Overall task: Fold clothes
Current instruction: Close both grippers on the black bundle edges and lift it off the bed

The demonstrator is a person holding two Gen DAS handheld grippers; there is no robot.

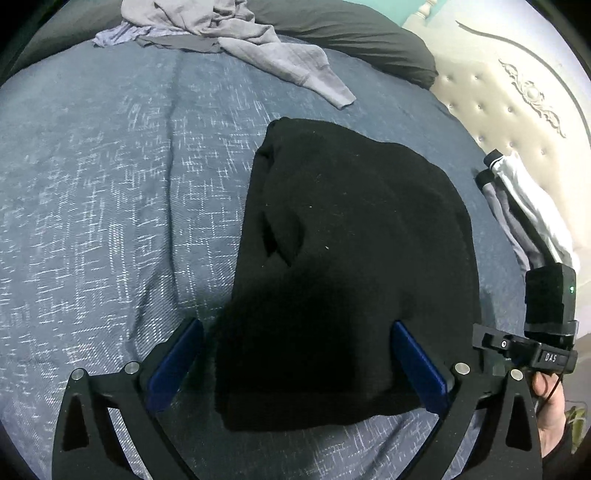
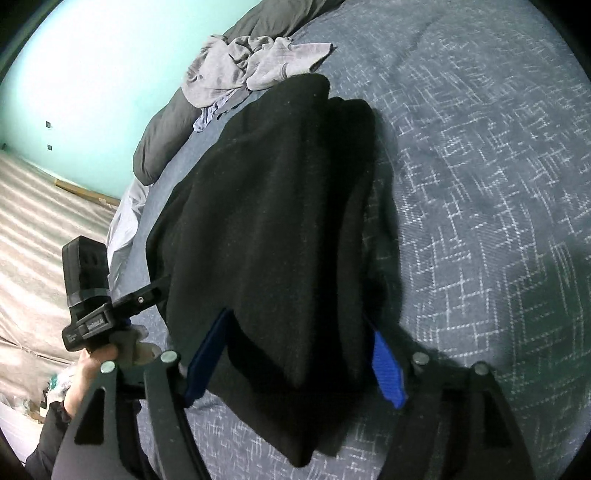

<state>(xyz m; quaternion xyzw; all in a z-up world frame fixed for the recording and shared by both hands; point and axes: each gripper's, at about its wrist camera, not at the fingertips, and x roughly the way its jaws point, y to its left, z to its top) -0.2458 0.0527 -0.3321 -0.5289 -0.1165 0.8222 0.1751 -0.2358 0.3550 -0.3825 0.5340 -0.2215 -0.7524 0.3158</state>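
- While we look along the left gripper (image 1: 297,349), its blue fingers (image 1: 177,360) stand wide apart either side of the near end of the black garment (image 1: 351,240), which lies folded on the blue bedspread (image 1: 110,206).
- We cannot tell whether the pads touch the cloth; the garment's near part is too dark to read.
- From the right wrist, the right gripper (image 2: 299,349) is also spread wide, and the black garment (image 2: 280,206) covers the inner part of both fingers (image 2: 386,363), so any contact is hidden.
- Far off, a heap of grey clothes (image 1: 229,37) lies crumpled against a dark pillow (image 1: 354,33), cut off by the frame's edge.
- At the right, by the tufted headboard (image 1: 491,107), folded white and grey pieces (image 1: 517,206) are partly hidden behind a black device (image 1: 550,299).
- A hand (image 1: 550,410) shows only at the rim.
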